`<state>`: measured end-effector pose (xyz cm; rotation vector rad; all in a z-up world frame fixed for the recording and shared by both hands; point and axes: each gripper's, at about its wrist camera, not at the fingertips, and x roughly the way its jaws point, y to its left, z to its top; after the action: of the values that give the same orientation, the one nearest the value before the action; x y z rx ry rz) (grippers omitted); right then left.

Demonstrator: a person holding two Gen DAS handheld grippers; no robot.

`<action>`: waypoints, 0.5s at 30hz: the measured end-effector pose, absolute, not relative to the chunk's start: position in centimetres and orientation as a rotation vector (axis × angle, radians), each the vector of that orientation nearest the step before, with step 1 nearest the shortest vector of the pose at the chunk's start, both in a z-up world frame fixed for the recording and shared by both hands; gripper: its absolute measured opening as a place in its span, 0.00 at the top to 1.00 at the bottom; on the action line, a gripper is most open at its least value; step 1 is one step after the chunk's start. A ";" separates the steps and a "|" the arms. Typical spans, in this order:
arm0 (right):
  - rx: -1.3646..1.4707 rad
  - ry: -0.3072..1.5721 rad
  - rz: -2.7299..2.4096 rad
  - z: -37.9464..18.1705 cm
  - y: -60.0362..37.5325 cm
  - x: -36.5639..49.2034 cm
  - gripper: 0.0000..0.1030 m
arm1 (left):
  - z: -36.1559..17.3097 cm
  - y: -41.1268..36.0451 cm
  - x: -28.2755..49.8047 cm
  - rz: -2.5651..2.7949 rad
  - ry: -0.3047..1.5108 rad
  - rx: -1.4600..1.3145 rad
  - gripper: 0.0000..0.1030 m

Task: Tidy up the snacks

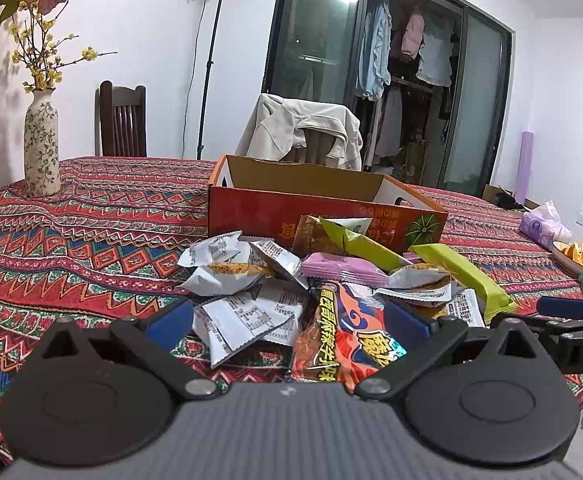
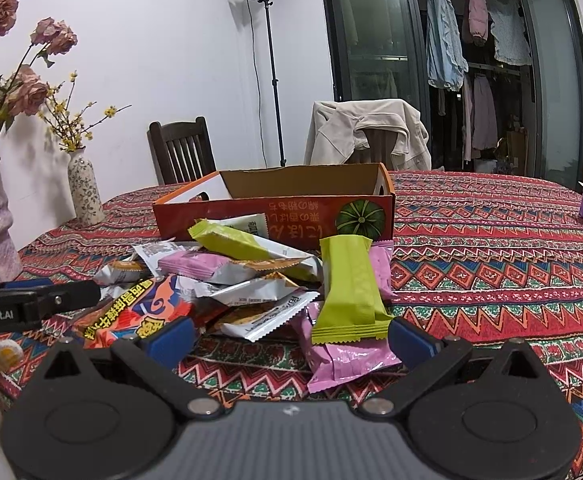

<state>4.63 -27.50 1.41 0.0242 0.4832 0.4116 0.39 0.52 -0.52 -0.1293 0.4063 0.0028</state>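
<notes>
Both tools are hovering low over a heap of snack packets lying on the patterned surface [image 2: 491,280], just in front of the open orange box [image 2: 283,216] at the middle of each frame. The left tool [image 1: 287,320] is standing released, its blue pads spread wide, with a white printed packet [image 1: 247,320] and a glossy orange packet [image 1: 343,336] lying between them at the lower centre of the left wrist view. The right tool [image 2: 291,338] is likewise spread and gripping nothing; a green wafer packet [image 2: 347,288] is resting on a pink packet [image 2: 347,360] between its pads in the lower centre of the right wrist view.

The box looks empty as far as its visible inner walls show, so the sorting seems to be barely begun.

The risks are coming mostly from the pile itself. The packets are overlapping, so closing on the green one may be pinching the pink one beneath too, or dragging neighbours off the heap. The foil wrappers look slick and puffy, and a shallow bite could be letting one slip out on the way to the box. The two tools are also working close together, the left one showing at the left edge of the right wrist view, so a careless reach might be knocking them together.
</notes>
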 end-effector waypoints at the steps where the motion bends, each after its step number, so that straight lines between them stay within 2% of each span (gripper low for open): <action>1: 0.024 0.483 0.412 1.4 -27.5 4.6 0.00 | -0.5 0.5 0.4 0.003 0.406 -0.128 0.00; 15: 0.013 0.479 0.406 1.5 -27.5 5.1 0.00 | 0.2 0.4 0.9 -0.007 0.390 -0.115 0.00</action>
<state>5.09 -27.49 1.46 0.0132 0.4793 0.4057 0.89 0.36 0.17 -0.1153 0.3897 -0.0069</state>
